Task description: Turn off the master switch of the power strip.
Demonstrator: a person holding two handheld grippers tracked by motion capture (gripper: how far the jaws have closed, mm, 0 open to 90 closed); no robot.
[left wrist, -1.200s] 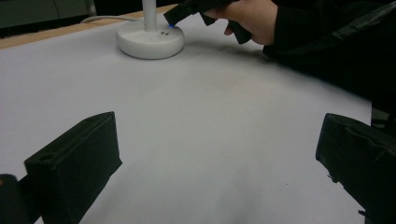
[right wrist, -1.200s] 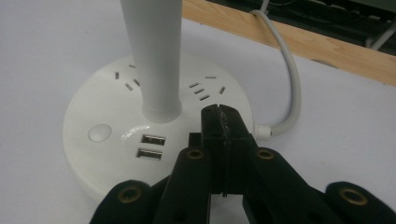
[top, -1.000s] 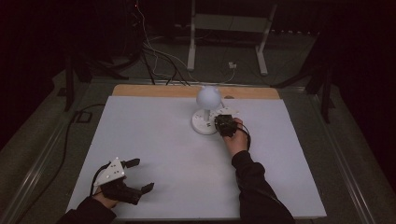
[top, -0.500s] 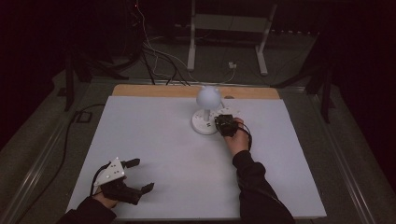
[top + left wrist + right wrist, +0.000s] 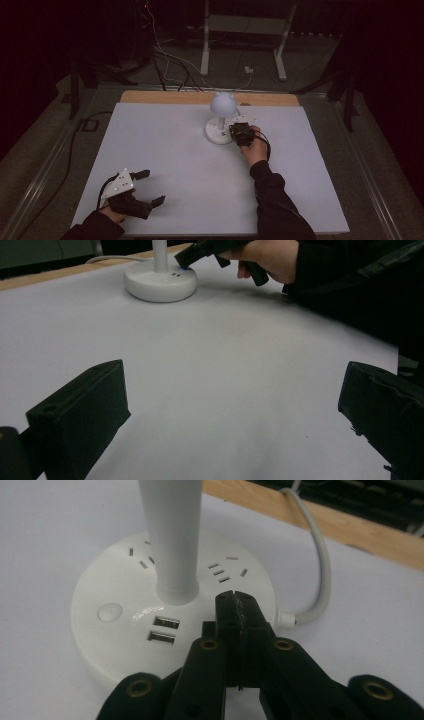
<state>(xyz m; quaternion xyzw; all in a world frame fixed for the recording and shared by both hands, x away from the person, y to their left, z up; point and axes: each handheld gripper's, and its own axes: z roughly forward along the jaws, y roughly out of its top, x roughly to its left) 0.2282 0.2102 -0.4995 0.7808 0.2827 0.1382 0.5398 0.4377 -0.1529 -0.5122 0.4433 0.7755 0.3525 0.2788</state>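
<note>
1. Right gripper (image 5: 235,605), jaws pressed together, tip hovers over the desk lamp base (image 5: 100,645) at the table's far middle.
2. Off-centre push could slide the base or miss the round button (image 5: 110,612).
3. Left gripper (image 5: 142,189) idles spread apart, near corner.

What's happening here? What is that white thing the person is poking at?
A person holds a gripper in each hand at a white table. The right gripper, jaws closed together, is over the round base of a white desk lamp, right by its stem; that base has sockets, USB ports and a round button. The left gripper rests open near the table's front left, holding nothing.
</note>
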